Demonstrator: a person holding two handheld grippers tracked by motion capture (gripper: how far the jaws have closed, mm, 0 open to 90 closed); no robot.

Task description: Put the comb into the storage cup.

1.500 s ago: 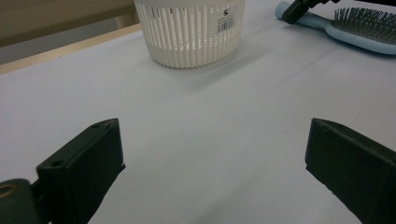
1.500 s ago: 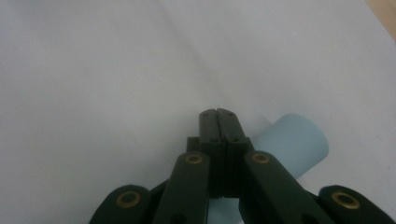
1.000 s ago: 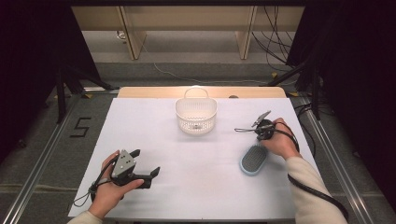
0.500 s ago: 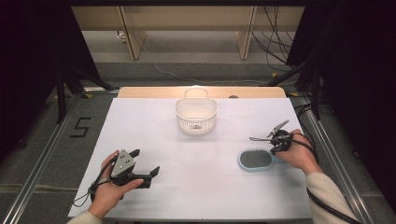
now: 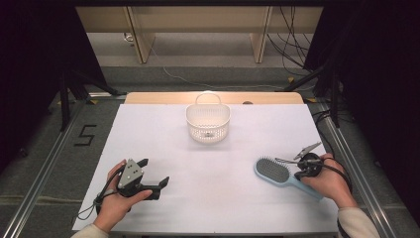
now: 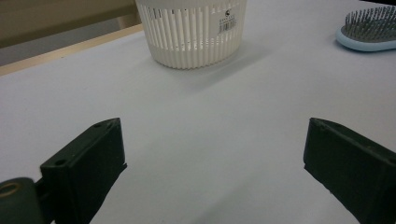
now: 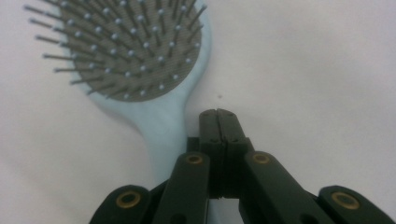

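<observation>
Seen from above: white table (image 5: 163, 129) with a pale blue hairbrush (image 5: 273, 170) lying bristles up near its right edge, handle running back under the person's right hand (image 5: 331, 181). Held in that hand, the right gripper (image 5: 277, 160), its jaws pressed fully together with nothing between them, tips hovering at the near rim of the brush head. From the right gripper view: closed right gripper (image 7: 218, 112) just beside the neck of the hairbrush (image 7: 135, 56), on its right, black jaws meeting in a single seam; whether touching the brush or only above it, impossible to tell; grey bristle pad with small pale-tipped pins filling the upper left. Near the table's front left corner: left hand (image 5: 115, 201) gripping the left gripper (image 5: 152, 172), grey three-cornered plate on top, jaws spread wide and empty, cable trailing off toward the table edge. From the left gripper view: left gripper (image 6: 212, 154) with its two black jaws well apart over bare white surface, nothing held. Farther back, at mid-table: white slatted basket (image 5: 208, 121) with a loop handle, standing upright, barcode sticker on its wall, well apart from both grippers. Also caught from the left gripper view: the basket (image 6: 191, 32) ahead and the head of the hairbrush (image 6: 369, 28) off at upper right.
</observation>
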